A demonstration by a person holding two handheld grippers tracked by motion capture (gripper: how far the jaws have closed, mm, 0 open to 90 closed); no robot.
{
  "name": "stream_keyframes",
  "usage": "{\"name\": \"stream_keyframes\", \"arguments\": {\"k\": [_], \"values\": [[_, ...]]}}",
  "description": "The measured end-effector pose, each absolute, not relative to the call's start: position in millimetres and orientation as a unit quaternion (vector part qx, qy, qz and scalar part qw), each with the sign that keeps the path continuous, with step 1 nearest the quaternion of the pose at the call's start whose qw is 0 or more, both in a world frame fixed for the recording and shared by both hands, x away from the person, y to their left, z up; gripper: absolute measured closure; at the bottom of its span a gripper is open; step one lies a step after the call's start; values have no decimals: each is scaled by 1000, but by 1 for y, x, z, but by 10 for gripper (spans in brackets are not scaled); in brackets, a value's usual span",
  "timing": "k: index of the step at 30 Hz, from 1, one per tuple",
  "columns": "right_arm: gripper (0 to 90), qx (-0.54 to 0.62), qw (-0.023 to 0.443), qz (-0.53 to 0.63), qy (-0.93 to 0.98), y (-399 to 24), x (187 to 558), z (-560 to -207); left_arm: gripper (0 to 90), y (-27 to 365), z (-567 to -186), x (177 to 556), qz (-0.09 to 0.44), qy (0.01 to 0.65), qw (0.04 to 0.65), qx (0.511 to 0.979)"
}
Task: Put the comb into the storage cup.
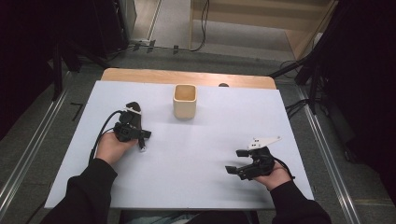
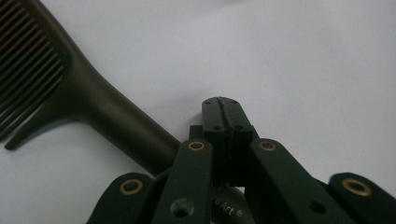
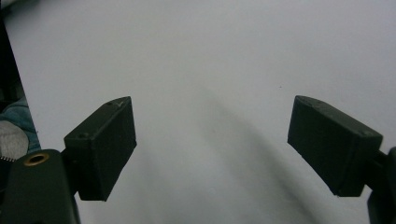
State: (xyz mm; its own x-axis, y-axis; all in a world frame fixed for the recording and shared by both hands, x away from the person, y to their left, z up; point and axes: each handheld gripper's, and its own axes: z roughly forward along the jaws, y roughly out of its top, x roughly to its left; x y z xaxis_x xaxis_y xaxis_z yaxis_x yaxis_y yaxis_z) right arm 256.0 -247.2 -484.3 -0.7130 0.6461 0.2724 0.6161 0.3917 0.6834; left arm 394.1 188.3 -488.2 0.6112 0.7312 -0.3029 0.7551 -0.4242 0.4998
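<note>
The left gripper [image 2: 223, 119] lies low over the counter [image 1: 196, 154] on the person's left side, with its jaws closed flat against each other and nothing between the pads. A dark comb [image 2: 70, 88] lies on the counter just beside these jaws. Its handle runs under the gripper linkage, and its teeth point away toward the upper left of the left gripper view. In the high view the comb [image 1: 133, 108] extends from the left gripper [image 1: 140, 135] toward the far edge. Whether the handle touches the jaws cannot be determined.

Partial lettering reading "eArt ®" is visible on a dark surface beneath the left gripper linkage [image 2: 224, 211]. The remainder of the word is hidden.

The right gripper [image 1: 236, 161] is held near the right front of the counter, well apart from the comb. Its jaws stand wide open over bare surface, with nothing between the pads [image 3: 105, 147].

A square wooden cup [image 1: 184, 100] stands upright near the far middle of the counter, apart from both grippers.

The counter carries a plain pale sheet. A strip of wood shows at the far edge [image 1: 187, 76]. The surrounding room is dark. Grey floor [image 1: 233, 58], metal rails [image 1: 28, 149] and loose cables [image 1: 203, 28] lie around the counter.
</note>
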Motion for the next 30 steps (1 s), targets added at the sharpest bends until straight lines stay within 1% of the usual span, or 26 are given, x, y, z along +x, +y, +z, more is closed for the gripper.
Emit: {"name": "stream_keyframes", "arguments": {"k": [30], "values": [[136,378,17,400,835,-247,256,-484,900,216,-485,383,-23,459,295,838]]}}
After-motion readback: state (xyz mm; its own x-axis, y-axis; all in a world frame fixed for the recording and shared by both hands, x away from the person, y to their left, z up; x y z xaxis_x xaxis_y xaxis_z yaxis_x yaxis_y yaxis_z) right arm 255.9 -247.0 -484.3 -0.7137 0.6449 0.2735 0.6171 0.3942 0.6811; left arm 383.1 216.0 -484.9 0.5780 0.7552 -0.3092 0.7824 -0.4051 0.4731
